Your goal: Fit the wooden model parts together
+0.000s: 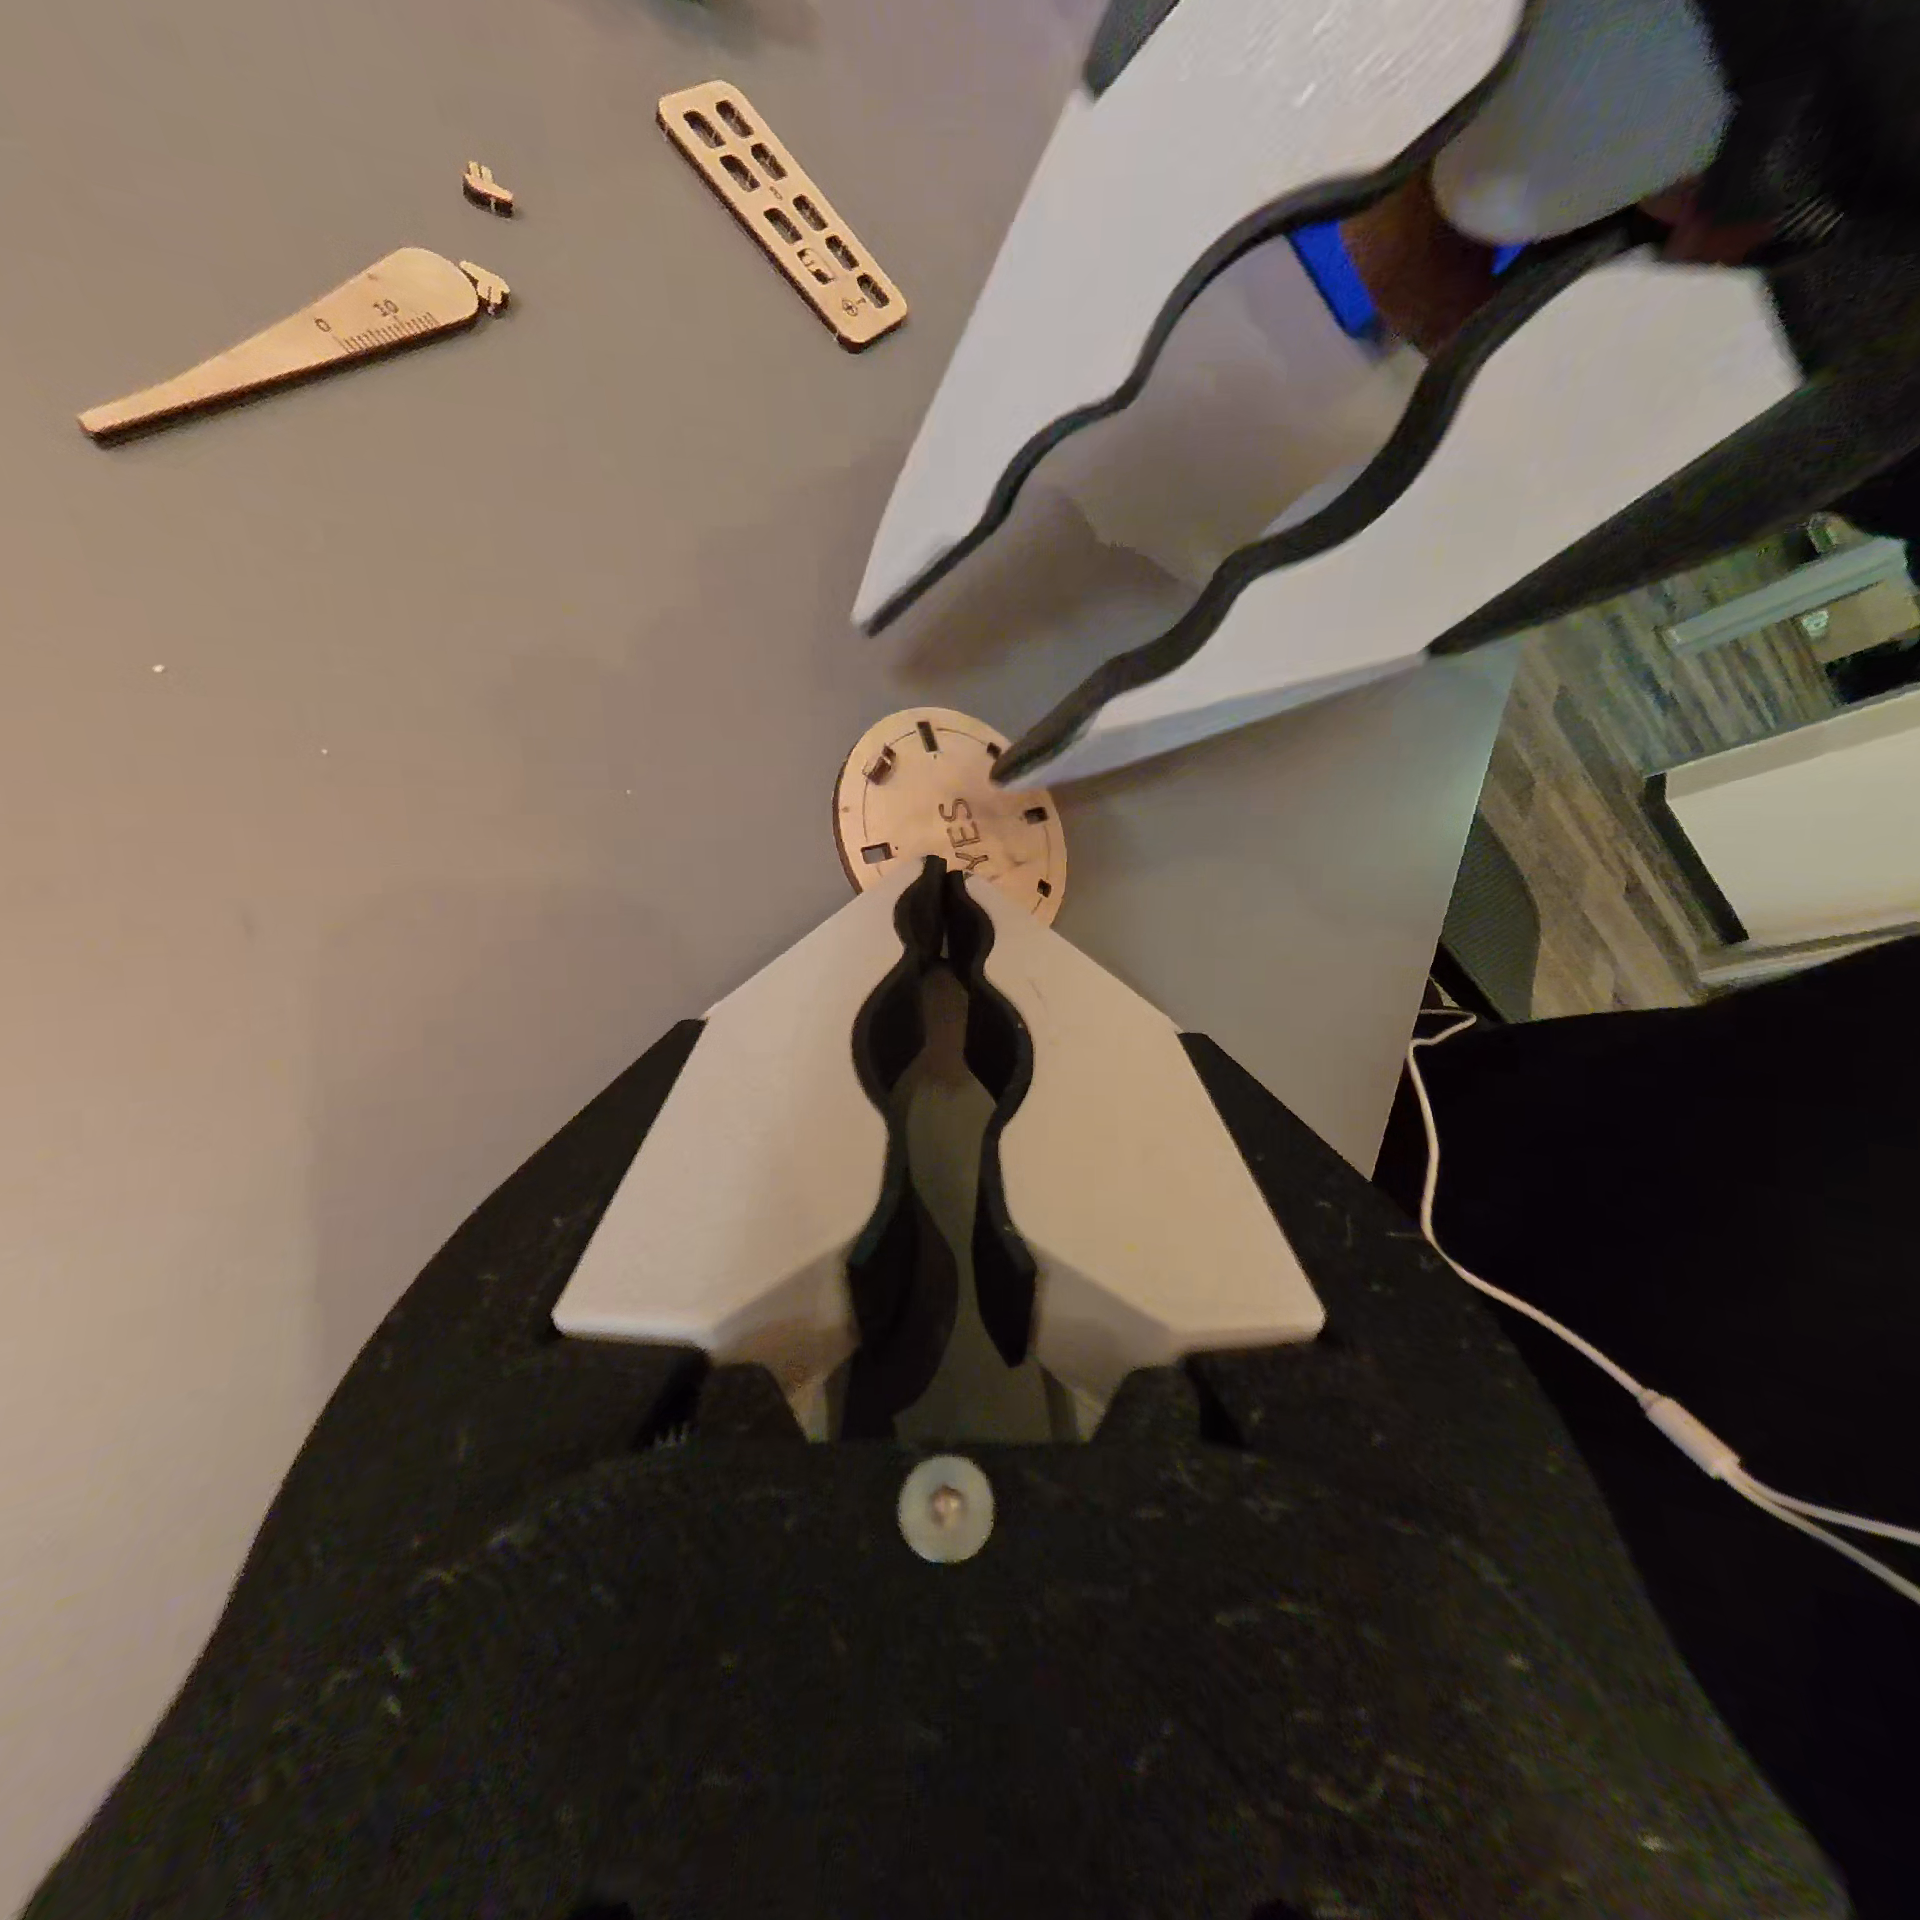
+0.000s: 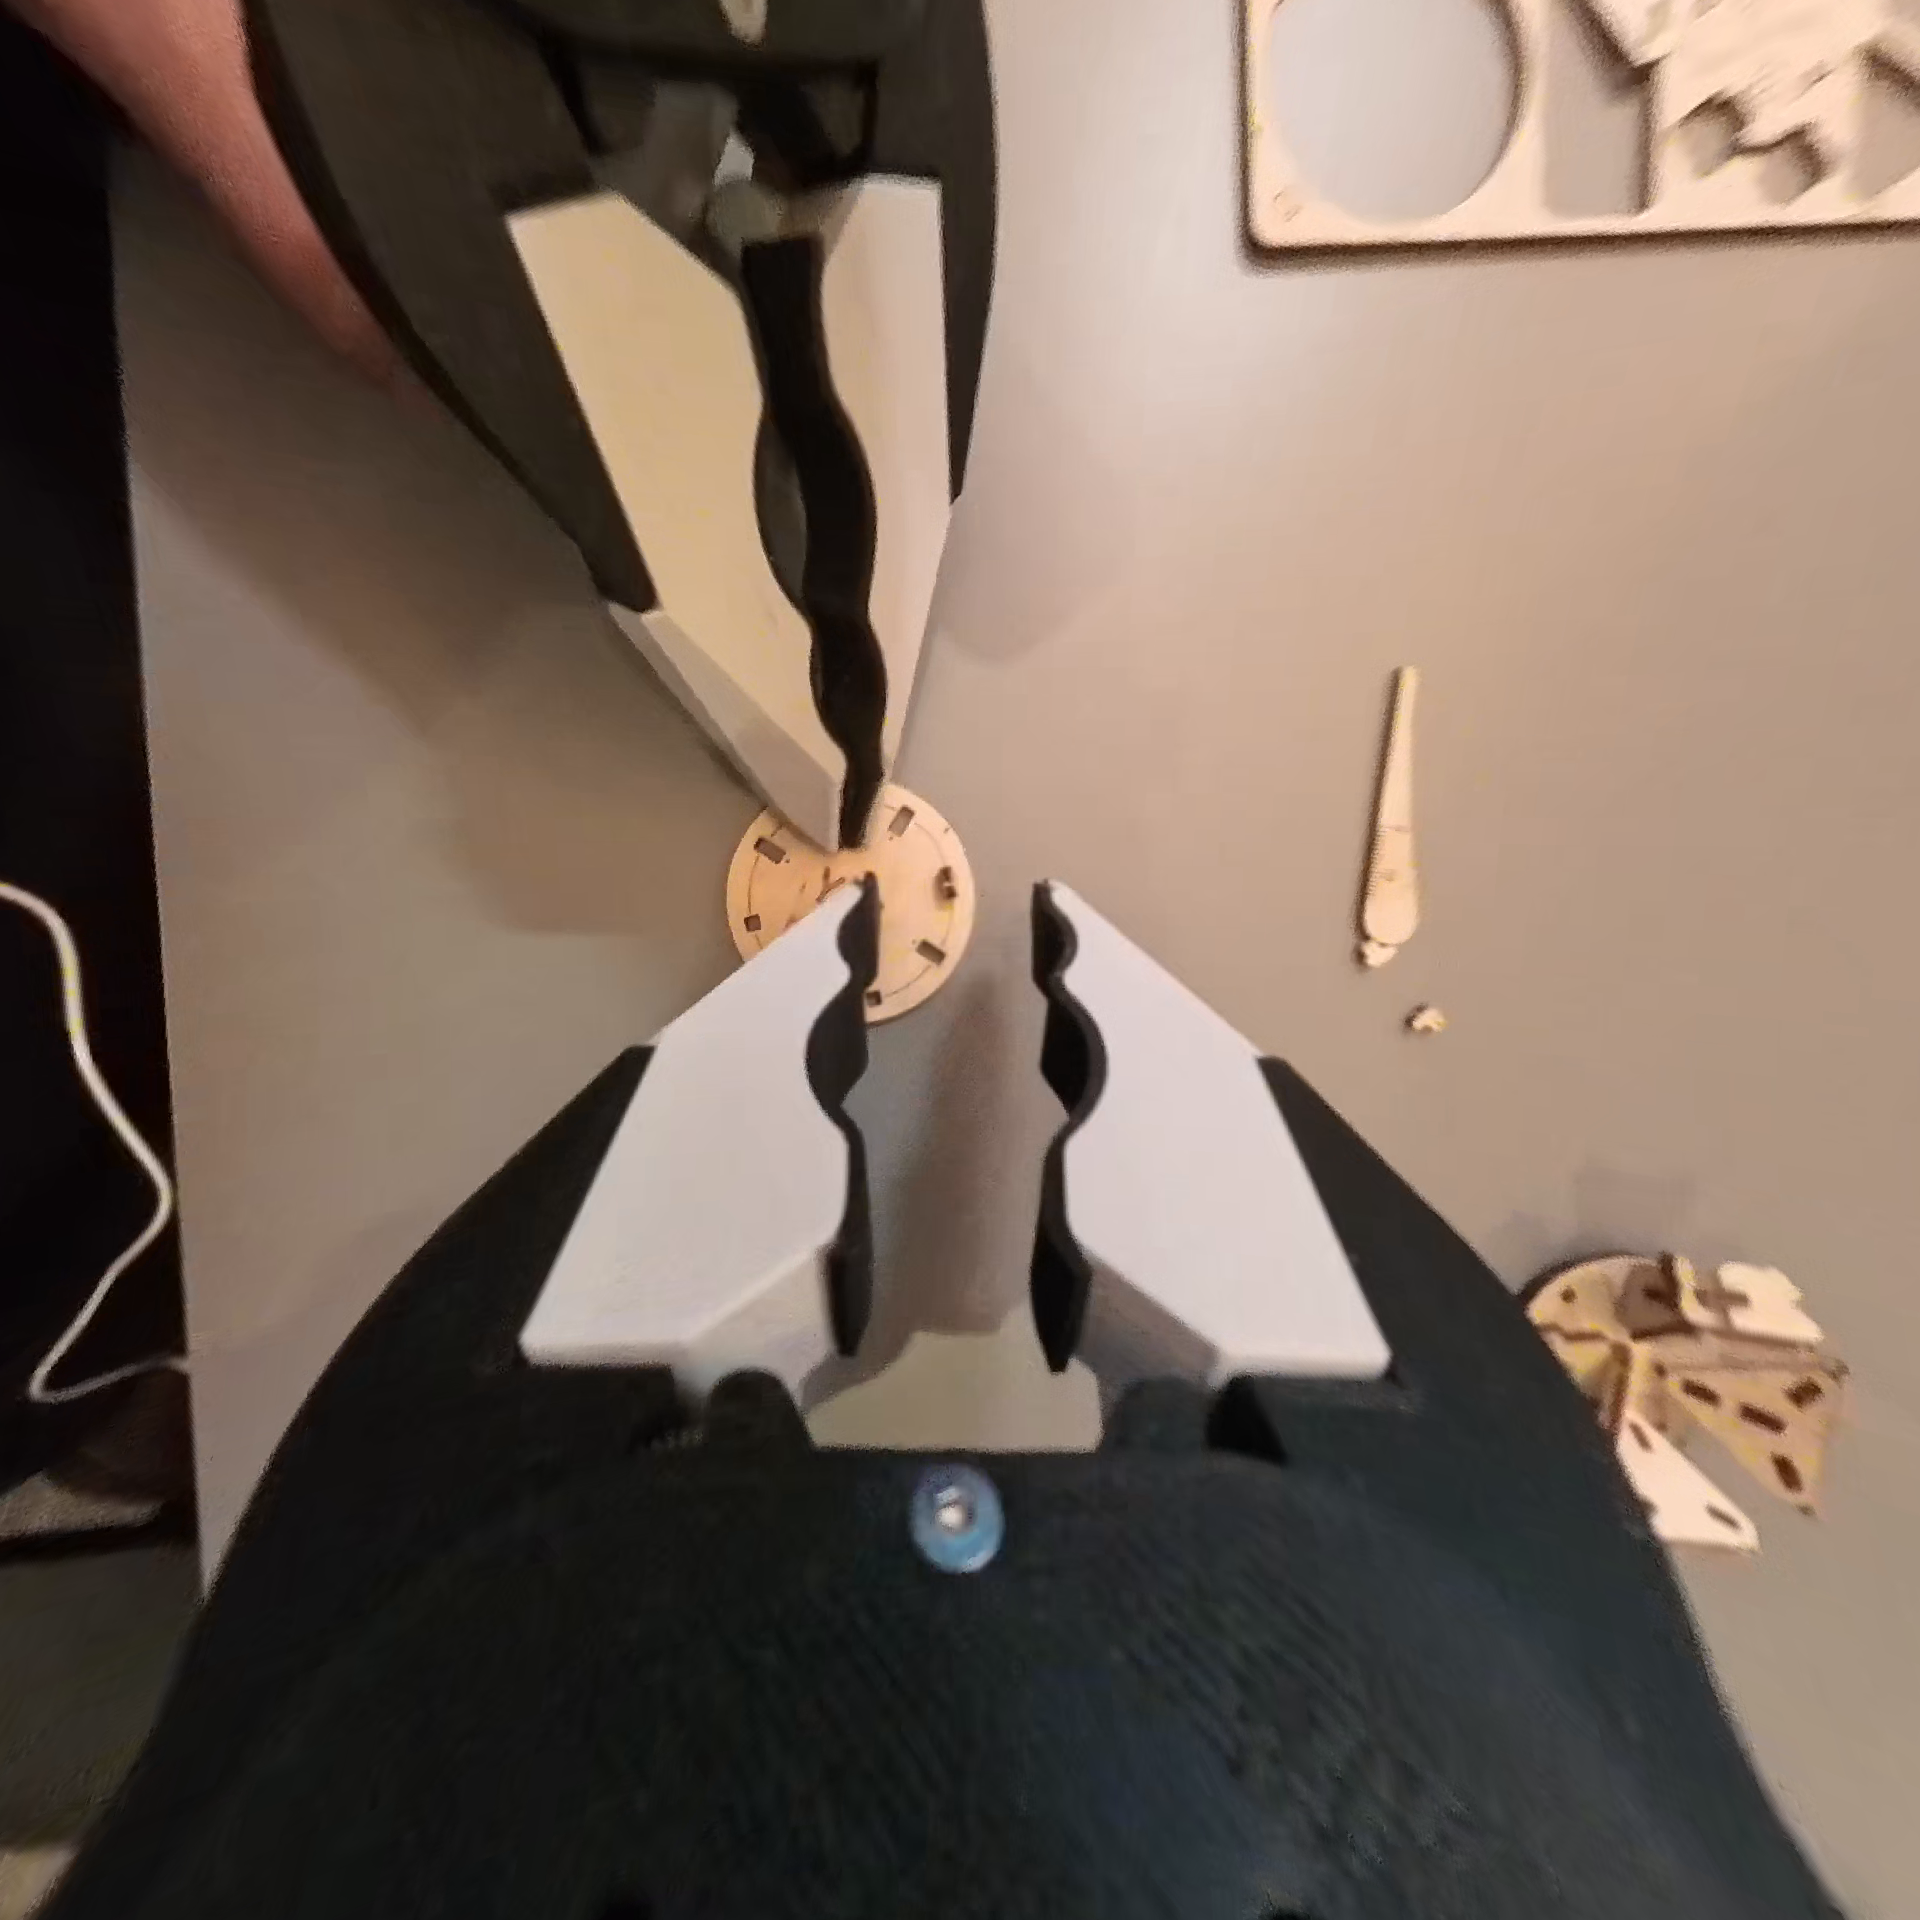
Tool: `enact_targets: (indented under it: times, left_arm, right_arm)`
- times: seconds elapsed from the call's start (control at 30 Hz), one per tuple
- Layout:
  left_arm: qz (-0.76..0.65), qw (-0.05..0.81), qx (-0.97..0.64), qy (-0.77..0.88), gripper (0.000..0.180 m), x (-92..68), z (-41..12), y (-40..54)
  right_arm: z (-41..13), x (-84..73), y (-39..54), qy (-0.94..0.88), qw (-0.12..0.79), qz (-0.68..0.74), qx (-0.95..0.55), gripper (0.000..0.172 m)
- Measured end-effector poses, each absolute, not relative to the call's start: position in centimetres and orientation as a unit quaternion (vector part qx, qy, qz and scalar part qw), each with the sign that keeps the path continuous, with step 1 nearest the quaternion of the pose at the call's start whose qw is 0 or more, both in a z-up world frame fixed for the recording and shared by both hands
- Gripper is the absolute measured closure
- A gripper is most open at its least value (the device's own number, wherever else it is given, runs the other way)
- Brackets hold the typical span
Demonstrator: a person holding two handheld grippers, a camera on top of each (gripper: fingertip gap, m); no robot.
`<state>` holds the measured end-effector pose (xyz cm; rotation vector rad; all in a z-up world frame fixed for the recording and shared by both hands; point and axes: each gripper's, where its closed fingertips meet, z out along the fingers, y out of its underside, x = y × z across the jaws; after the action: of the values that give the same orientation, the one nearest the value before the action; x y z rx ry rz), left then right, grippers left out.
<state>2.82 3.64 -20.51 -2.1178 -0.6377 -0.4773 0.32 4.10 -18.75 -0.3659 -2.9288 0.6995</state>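
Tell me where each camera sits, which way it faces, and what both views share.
Left wrist view: on the left gripper, looking down along shut fingers at the round wooden disc on the grey table.
Right wrist view: on the right gripper, fingers apart, over the same disc.
Shared: the disc, both grippers, the tapered wooden piece.

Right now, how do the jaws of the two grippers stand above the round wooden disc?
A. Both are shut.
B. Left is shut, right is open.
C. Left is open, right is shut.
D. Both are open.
B: the left gripper has its fingertips together over the round wooden disc, while the right gripper shows a clear gap between its fingers with nothing in it.
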Motion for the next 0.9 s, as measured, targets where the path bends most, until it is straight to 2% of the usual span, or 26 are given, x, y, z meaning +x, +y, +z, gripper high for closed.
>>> enact_targets:
  times: [0.13,0.23,0.3,0.47,0.57,0.77,0.9]
  left_arm:
    - [-0.193,0.426,-0.846,-0.256,0.18,2.8,-20.5,3.6]
    - [-0.192,0.425,-0.847,-0.256,0.18,2.8,-20.5,3.6]
    - [-0.192,0.425,-0.847,-0.256,0.18,2.8,-20.5,3.6]
    - [-0.193,0.426,-0.846,-0.256,0.18,2.8,-20.5,3.7]
    - [-0.195,0.426,-0.845,-0.257,0.18,2.8,-20.5,3.7]
    - [-0.193,0.426,-0.846,-0.256,0.18,2.8,-20.5,3.7]
    - [-0.193,0.425,-0.846,-0.256,0.18,2.8,-20.5,3.6]
  right_arm:
    - [-17.7,0.5,4.6,-0.949,0.063,0.264,-0.158,0.149]
    - [-18.5,0.5,4.4,-0.949,0.069,0.263,-0.161,0.159]
    - [-19.0,0.4,4.2,-0.95,0.076,0.257,-0.157,0.172]
    - [-17.6,-0.6,2.4,-0.928,0.094,0.322,-0.164,0.172]
    - [-20.6,-0.1,3.6,-0.943,0.066,0.271,-0.183,0.172]
    - [-17.3,-0.7,3.0,-0.913,0.1,0.341,-0.202,0.172]
    - [-17.8,-0.2,3.3,-0.915,0.097,0.335,-0.203,0.172]
